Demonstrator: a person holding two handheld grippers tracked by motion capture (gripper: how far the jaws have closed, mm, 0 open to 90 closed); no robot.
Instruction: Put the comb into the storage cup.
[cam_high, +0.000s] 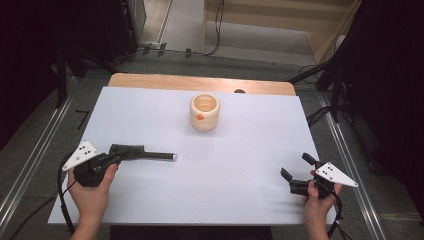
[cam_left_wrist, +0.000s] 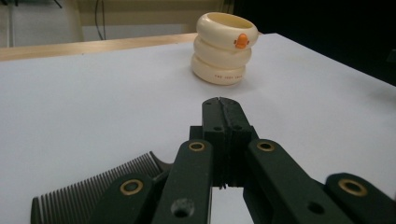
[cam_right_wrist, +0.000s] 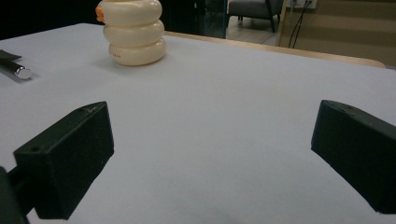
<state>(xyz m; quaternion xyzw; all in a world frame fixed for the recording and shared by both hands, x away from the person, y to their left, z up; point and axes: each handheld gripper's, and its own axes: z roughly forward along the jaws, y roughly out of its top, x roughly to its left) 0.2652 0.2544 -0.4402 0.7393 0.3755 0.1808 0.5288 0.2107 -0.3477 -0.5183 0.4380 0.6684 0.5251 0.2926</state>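
your left gripper (cam_left_wrist: 223, 108) is clamped on the black comb (cam_high: 150, 155). your right gripper (cam_right_wrist: 212, 154) gapes near the table edge (cam_high: 320, 150); the cream cup (cam_high: 204, 111) stands well apart.

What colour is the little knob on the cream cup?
Orange, clearest on the cup in the left gripper view.

The cup (cam_high: 204, 112) stands on the sheet (cam_high: 240, 150) that covers the counter (cam_high: 150, 80), behind the middle and well apart from both grippers. The left gripper (cam_high: 131, 150) sits at the sheet's front left with the comb (cam_high: 155, 156) between its jaws, the comb reaching right toward the middle. The right gripper (cam_high: 296, 172) sits at the front right, with bare sheet between it and the comb.
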